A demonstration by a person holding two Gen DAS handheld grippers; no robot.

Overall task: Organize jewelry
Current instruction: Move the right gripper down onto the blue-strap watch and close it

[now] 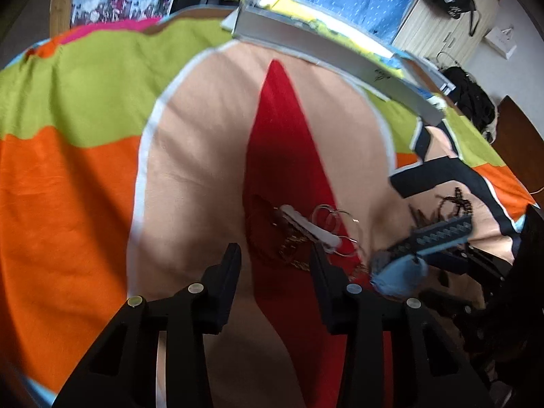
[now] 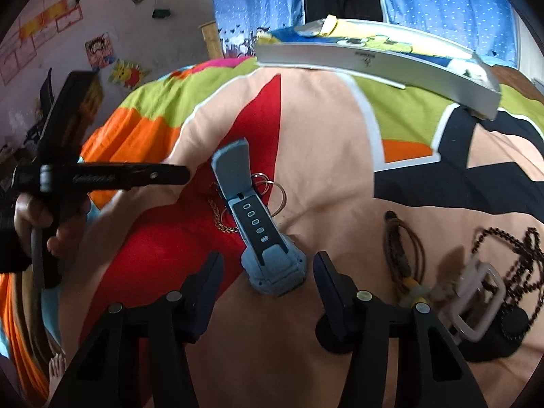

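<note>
Right tongs (image 2: 265, 272) gape around blue watch (image 2: 268, 265).

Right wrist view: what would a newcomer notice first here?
A blue watch lies on the bright cartoon bedspread, straight ahead of the open right claw. Thin metal rings and a gold chain lie behind it; a dark beaded necklace lies at right.

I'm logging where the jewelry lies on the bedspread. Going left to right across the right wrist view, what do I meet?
Gold chain → blue watch → brown cord bracelet → clear buckle → dark bead necklace. The silver rings overlap the watch, so they are left out.
</note>
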